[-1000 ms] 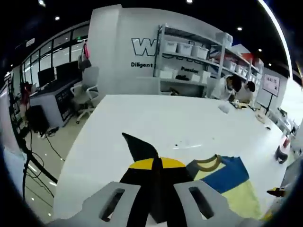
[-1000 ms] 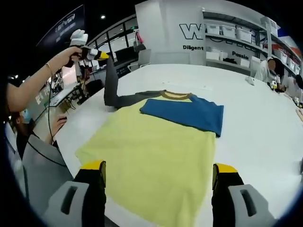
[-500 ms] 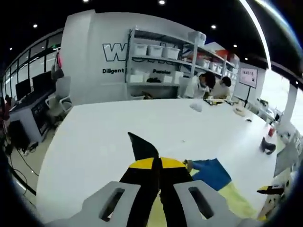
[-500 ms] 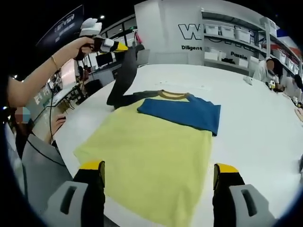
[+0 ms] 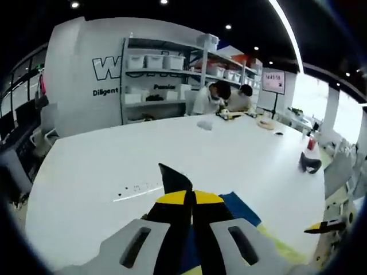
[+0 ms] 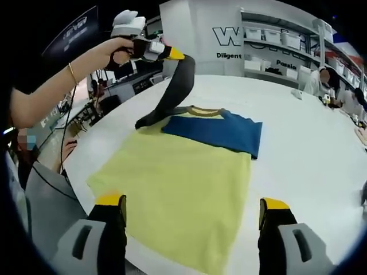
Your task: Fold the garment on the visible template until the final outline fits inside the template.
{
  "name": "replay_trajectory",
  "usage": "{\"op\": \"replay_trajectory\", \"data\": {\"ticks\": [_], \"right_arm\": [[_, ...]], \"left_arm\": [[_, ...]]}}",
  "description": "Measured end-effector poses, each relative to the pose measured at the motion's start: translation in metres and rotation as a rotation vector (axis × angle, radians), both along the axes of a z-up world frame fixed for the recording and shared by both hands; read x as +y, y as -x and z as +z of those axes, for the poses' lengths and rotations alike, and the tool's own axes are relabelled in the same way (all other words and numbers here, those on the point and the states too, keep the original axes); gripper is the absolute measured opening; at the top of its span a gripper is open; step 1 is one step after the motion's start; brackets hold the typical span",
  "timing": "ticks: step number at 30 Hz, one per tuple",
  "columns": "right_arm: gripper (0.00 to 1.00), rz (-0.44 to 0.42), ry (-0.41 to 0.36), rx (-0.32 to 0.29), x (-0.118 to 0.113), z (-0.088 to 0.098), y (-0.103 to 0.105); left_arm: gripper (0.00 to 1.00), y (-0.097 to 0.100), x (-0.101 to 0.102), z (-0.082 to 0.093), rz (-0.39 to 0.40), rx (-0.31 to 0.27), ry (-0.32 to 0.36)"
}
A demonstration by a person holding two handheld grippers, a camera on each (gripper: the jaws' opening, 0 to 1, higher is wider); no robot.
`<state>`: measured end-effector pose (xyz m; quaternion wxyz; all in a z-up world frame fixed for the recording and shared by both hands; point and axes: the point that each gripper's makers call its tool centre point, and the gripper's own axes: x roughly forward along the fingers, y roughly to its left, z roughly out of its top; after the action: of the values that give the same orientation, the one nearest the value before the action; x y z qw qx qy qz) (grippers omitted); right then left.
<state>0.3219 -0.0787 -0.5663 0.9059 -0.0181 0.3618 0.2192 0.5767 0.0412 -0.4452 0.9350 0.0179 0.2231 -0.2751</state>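
A yellow shirt (image 6: 178,189) lies flat on the white table (image 6: 309,149). Its blue sleeve (image 6: 215,129) is folded across the chest below the tan collar (image 6: 205,112). The dark grey sleeve (image 6: 175,91) is lifted in an arc above the collar, and my left gripper (image 6: 172,53) is shut on its end. In the left gripper view the left gripper (image 5: 191,199) pinches that grey sleeve (image 5: 172,179), with the blue sleeve (image 5: 241,209) lower right. My right gripper (image 6: 192,201) stands open above the shirt's near hem, jaws wide apart and holding nothing.
A person's bare arm (image 6: 51,97) with a bracelet reaches in from the left. Faint marks (image 5: 135,192) run across the table. A dark object (image 5: 309,163) sits near the right edge. People (image 5: 221,97) work at the far end, before shelves (image 5: 166,74) of bins.
My left gripper has carried the grey sleeve higher and rightward, from beside the shirt to above the collar. The right gripper has stayed open in place.
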Motion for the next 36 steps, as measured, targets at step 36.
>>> {"op": "replay_trajectory", "data": {"ticks": [36], "right_arm": [[0.96, -0.018, 0.018, 0.023, -0.014, -0.012, 0.004]], "left_arm": [[0.06, 0.02, -0.103, -0.126, -0.225, 0.164, -0.047]]}}
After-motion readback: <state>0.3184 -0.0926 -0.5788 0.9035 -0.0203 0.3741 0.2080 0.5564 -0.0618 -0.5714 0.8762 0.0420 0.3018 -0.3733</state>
